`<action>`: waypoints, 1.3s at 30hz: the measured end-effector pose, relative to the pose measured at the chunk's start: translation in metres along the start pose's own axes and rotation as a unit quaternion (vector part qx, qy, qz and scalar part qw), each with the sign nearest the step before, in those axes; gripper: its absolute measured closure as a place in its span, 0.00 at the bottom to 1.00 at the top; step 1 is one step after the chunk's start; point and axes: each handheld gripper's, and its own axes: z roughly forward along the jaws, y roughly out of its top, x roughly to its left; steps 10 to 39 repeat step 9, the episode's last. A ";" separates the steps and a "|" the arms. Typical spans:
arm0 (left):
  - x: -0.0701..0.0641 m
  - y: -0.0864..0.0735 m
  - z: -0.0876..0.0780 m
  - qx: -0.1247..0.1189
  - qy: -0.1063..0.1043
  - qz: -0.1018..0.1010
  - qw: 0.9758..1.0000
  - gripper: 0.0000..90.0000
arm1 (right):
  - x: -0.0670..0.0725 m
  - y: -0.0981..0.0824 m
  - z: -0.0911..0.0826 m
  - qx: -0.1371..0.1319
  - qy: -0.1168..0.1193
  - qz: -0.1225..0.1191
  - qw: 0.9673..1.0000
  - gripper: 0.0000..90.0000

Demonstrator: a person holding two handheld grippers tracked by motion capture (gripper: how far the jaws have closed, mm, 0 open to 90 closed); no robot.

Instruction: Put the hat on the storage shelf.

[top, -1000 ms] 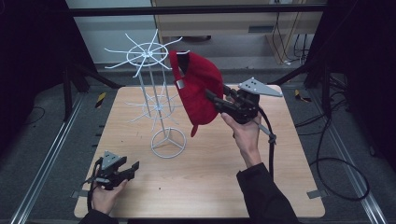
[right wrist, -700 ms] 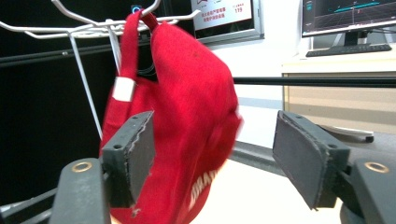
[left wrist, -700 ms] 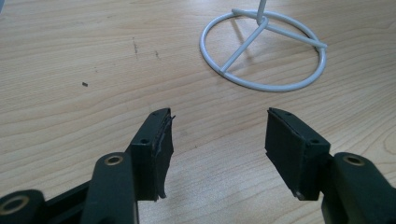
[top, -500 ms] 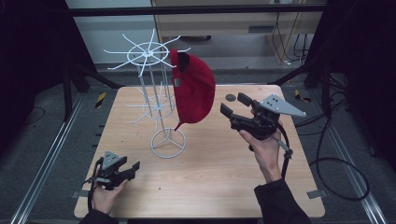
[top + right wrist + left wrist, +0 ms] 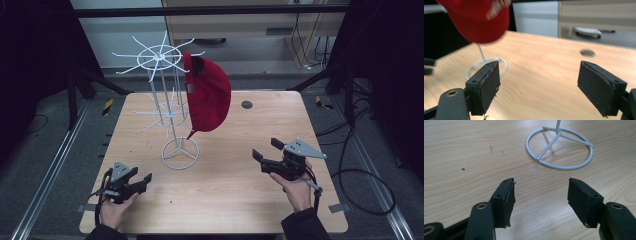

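Hanging on one white wire rack (image 5: pixel 172 107): one red cap (image 5: pixel 207 95). Two grippers, left gripper (image 5: pixel 143 179) and right gripper (image 5: pixel 266 149), spread, empty, near table (image 5: pixel 230 195) edge.

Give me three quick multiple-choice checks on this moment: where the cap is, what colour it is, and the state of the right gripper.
1. Where is the cap?
A. hanging on the white wire rack
B. flat on the table
C. in the left gripper

2. What colour is the cap?
A. blue
B. red
C. white

3. What state is the right gripper in?
A. shut on the cap
B. shut on nothing
C. open

Answers:
1 A, it hangs from an upper prong, clear of the table.
2 B, red in the high view and the right gripper view.
3 C, its jaws stand apart with bare table between them.
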 end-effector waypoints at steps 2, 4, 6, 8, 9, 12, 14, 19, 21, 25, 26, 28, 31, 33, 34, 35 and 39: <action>0.000 0.000 0.001 0.001 0.000 0.001 1.000 0.41 | -0.006 -0.012 0.000 0.020 -0.010 -0.002 1.000 0.20; 0.000 0.000 0.002 0.002 -0.002 0.000 1.000 0.40 | -0.011 -0.023 -0.002 0.042 -0.020 -0.011 0.999 0.19; 0.001 -0.001 0.003 0.007 -0.002 0.002 1.000 0.38 | -0.016 -0.036 -0.005 0.060 -0.029 -0.016 0.998 0.19; 0.002 -0.002 0.005 0.010 -0.004 0.005 1.000 0.36 | -0.023 -0.048 -0.009 0.079 -0.042 -0.019 0.996 0.19; 0.002 -0.002 0.005 0.010 -0.004 0.005 1.000 0.35 | -0.023 -0.048 -0.009 0.079 -0.042 -0.019 0.996 0.19; 0.002 -0.002 0.005 0.010 -0.004 0.005 1.000 0.35 | -0.023 -0.048 -0.009 0.079 -0.042 -0.019 0.996 0.19; 0.002 -0.002 0.005 0.010 -0.004 0.005 1.000 0.35 | -0.023 -0.048 -0.009 0.079 -0.042 -0.019 0.996 0.19; 0.002 -0.002 0.005 0.010 -0.004 0.005 1.000 0.35 | -0.023 -0.048 -0.009 0.079 -0.042 -0.019 0.996 0.19; 0.002 -0.002 0.005 0.010 -0.004 0.005 1.000 0.35 | -0.023 -0.048 -0.009 0.079 -0.042 -0.019 0.996 0.19; 0.002 -0.002 0.005 0.010 -0.004 0.005 1.000 0.35 | -0.023 -0.048 -0.009 0.079 -0.042 -0.019 0.996 0.19; 0.002 -0.002 0.005 0.010 -0.004 0.005 1.000 0.35 | -0.023 -0.048 -0.009 0.079 -0.042 -0.019 0.996 0.19; 0.002 -0.002 0.005 0.010 -0.004 0.005 1.000 0.35 | -0.023 -0.048 -0.009 0.079 -0.042 -0.019 0.996 0.19; 0.002 -0.002 0.005 0.010 -0.004 0.005 1.000 0.35 | -0.023 -0.048 -0.009 0.079 -0.042 -0.019 0.996 0.19; 0.002 -0.002 0.005 0.010 -0.004 0.005 1.000 0.35 | -0.023 -0.048 -0.009 0.079 -0.042 -0.019 0.996 0.19; 0.002 -0.002 0.005 0.010 -0.004 0.005 1.000 0.35 | -0.023 -0.048 -0.009 0.079 -0.042 -0.019 0.996 0.19; 0.002 -0.002 0.005 0.010 -0.004 0.005 1.000 0.35 | -0.023 -0.048 -0.009 0.079 -0.042 -0.019 0.996 0.19; 0.002 -0.002 0.005 0.010 -0.004 0.005 1.000 0.35 | -0.023 -0.048 -0.009 0.079 -0.042 -0.019 0.996 0.19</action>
